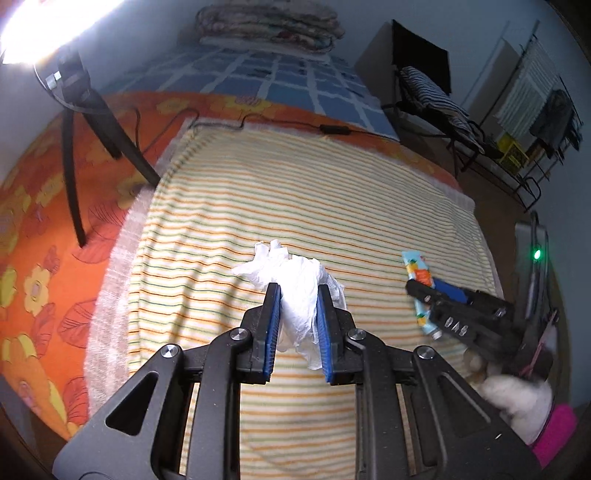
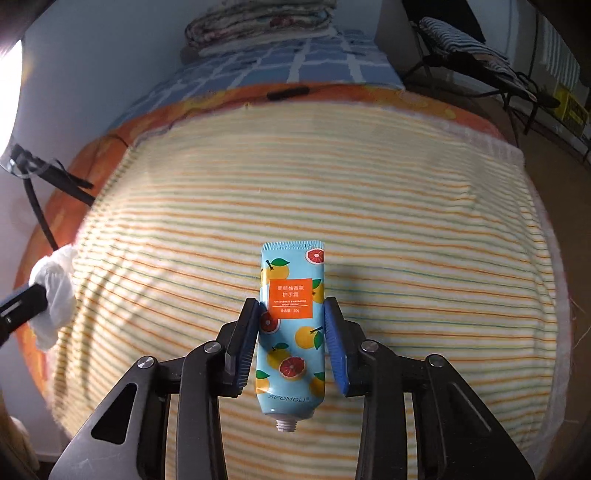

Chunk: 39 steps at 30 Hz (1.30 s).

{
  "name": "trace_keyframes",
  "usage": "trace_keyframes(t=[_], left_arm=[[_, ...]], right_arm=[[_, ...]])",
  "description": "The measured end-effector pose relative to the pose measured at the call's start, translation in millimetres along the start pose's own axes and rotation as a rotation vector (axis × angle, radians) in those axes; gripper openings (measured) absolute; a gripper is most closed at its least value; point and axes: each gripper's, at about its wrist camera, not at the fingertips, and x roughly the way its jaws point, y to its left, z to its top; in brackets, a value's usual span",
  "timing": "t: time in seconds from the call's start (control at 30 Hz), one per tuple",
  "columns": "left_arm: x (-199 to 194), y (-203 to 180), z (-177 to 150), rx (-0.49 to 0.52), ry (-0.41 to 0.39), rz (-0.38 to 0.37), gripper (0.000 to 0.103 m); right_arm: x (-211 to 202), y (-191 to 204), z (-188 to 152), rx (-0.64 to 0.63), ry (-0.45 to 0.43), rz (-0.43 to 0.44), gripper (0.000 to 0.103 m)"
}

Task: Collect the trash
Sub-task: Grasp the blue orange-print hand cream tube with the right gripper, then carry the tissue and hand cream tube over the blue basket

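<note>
A crumpled white tissue (image 1: 295, 295) is pinched between the blue pads of my left gripper (image 1: 298, 287), which is shut on it above the striped towel (image 1: 295, 184). A light-blue hand-cream tube (image 2: 291, 332) with orange and grapefruit print, its cap off and nozzle pointing toward me, is held lengthwise by my right gripper (image 2: 291, 300), both pads pressed on its sides. From the left wrist view, the right gripper (image 1: 428, 286) holds the tube (image 1: 415, 264) to the right of the tissue. From the right wrist view, the left gripper (image 2: 38, 295) and the tissue (image 2: 55, 288) sit at the far left.
The towel lies on an orange floral bedsheet (image 1: 44, 221), with a blue checked blanket (image 1: 258, 81) and folded quilts (image 1: 269, 26) behind. Black tripod legs (image 1: 70, 166) and a cable (image 1: 221, 125) sit left and back. A chair with striped cloth (image 1: 432, 92) stands to the right.
</note>
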Motion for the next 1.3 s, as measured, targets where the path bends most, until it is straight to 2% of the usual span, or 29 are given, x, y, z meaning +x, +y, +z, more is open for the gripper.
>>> trace_keyframes(t=[0.27, 0.4, 0.7, 0.8, 0.93, 1.3], left_arm=[[-58, -8, -22, 0.073, -0.060, -0.001, 0.018], [-89, -9, -44, 0.097, -0.095, -0.007, 0.018], [-129, -17, -104, 0.168, -0.092, -0.009, 0.018], [-133, -15, -125, 0.155, -0.077, -0.025, 0.018], [-129, -13, -155, 0.143, -0.019, -0.048, 0.018], [-109, -17, -232, 0.176, 0.094, -0.043, 0.018]], right_arm=[[-67, -2, -2, -0.001, -0.079, 0.096, 0.033], [-99, 3, -20, -0.028, -0.097, 0.148, 0.033], [-145, 22, -76, -0.108, -0.108, 0.233, 0.033], [-154, 30, -97, -0.128, -0.103, 0.262, 0.033], [-160, 41, -120, -0.177, -0.093, 0.278, 0.033], [-163, 52, -184, -0.238, -0.048, 0.296, 0.033]])
